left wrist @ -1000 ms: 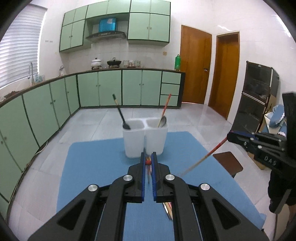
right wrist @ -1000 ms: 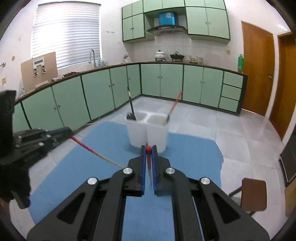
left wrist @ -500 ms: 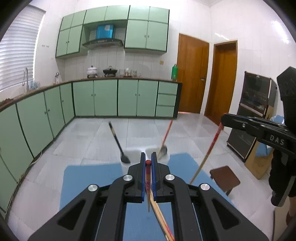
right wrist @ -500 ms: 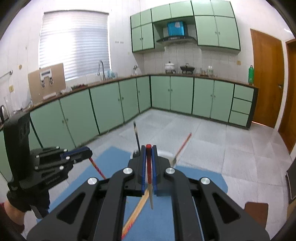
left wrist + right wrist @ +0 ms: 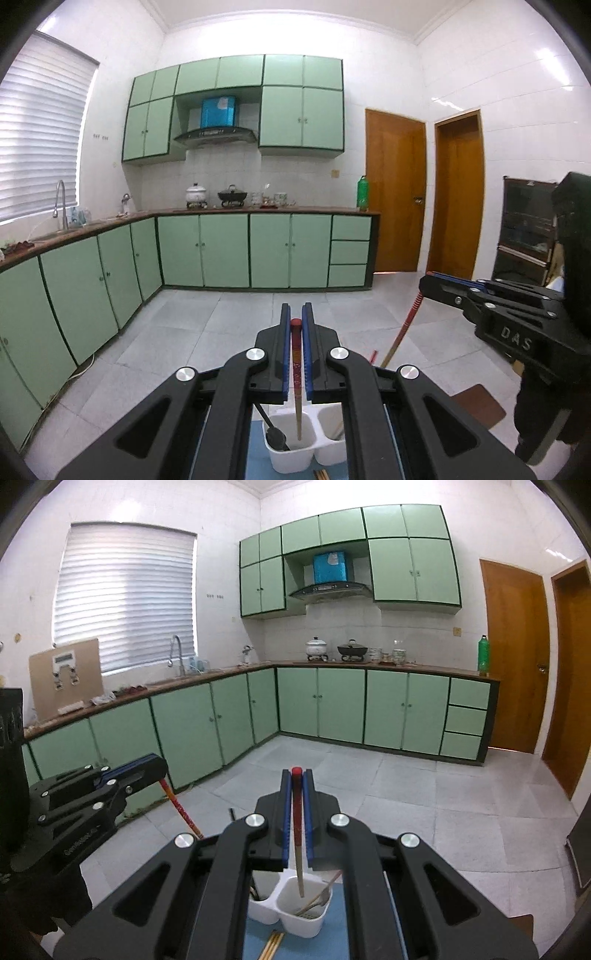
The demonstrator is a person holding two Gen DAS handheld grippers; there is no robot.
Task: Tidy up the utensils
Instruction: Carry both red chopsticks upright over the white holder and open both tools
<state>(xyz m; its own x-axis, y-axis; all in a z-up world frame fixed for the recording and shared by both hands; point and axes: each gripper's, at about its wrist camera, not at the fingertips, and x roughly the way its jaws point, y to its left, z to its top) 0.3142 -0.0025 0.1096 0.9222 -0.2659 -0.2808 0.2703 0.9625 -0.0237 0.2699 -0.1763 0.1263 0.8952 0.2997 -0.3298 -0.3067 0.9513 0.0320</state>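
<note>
My left gripper (image 5: 296, 320) is shut on a red-topped chopstick (image 5: 296, 376) that hangs upright, its tip inside the left compartment of the white two-part holder (image 5: 291, 458), beside a black spoon (image 5: 275, 435). My right gripper (image 5: 296, 776) is shut on a second red-topped chopstick (image 5: 297, 845), its tip inside the holder's right compartment (image 5: 306, 912), which holds a metal utensil (image 5: 317, 897). Each gripper shows in the other's view: the right one (image 5: 430, 282) at right, the left one (image 5: 157, 766) at left.
The holder stands on a blue mat (image 5: 332, 941). More chopsticks (image 5: 271, 943) lie on the mat in front of the holder. A brown stool (image 5: 476, 406) stands to the right. Green kitchen cabinets (image 5: 251, 251) line the far wall.
Both grippers have risen and tipped the chopsticks from slanted to upright. They now hang over the holder, tips inside its compartments. The holder has dropped to the bottom of both views.
</note>
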